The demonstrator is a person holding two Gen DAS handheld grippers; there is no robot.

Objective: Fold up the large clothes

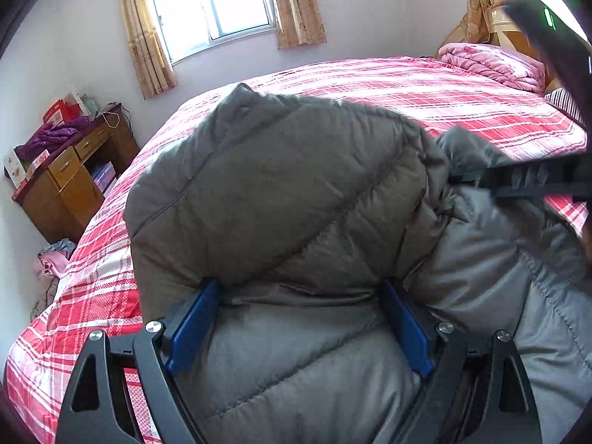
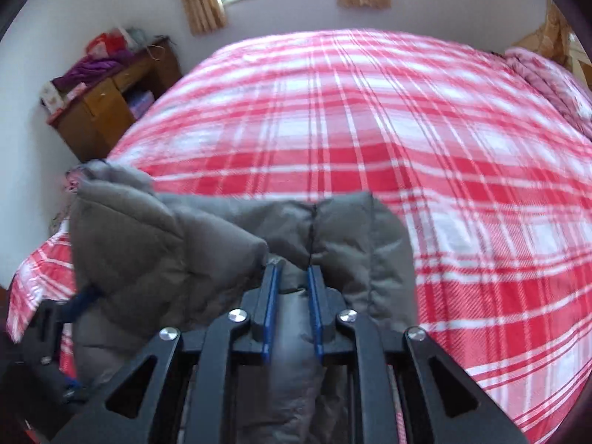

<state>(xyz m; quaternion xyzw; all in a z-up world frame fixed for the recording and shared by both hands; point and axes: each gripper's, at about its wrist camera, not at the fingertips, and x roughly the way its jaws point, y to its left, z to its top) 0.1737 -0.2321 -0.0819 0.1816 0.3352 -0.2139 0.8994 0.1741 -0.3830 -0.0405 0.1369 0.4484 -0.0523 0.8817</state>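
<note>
**Jacket held by two tools over a plaid bed**

Jacket (image 1: 281, 192), grey-brown, puffy and quilted, lies bunched on a bed (image 1: 425, 88) covered with a red, pink and white plaid sheet. It sits at the near side of the bed, close to both cameras, with part of it folded over itself.

The left tool (image 1: 299, 292) has its blue fingers (image 1: 192, 329) spread wide, one on each side of a thick fold of the jacket. The padding fills the space between them, and whether they press on it cannot be told. The right tool (image 2: 292, 270) has its blue fingers (image 2: 269, 310) set narrow, with a ridge of jacket fabric pinched between them near a dark seam. From the left wrist view, the right tool shows as a dark blurred bar at the right edge, reaching into the jacket.

A folded pink quilt (image 1: 492, 63) lies at the far right corner of the bed. Left of the bed stands a wooden cabinet (image 1: 74, 181) with drawers and an open compartment holding pale stacked items, too small to identify. On its top lie a purple garment (image 1: 48, 137), red bags and small boxes. Pink clothing (image 1: 50, 262) is heaped on the floor beside the bed. A window (image 1: 211, 0) with tan patterned curtains is in the far wall.
</note>
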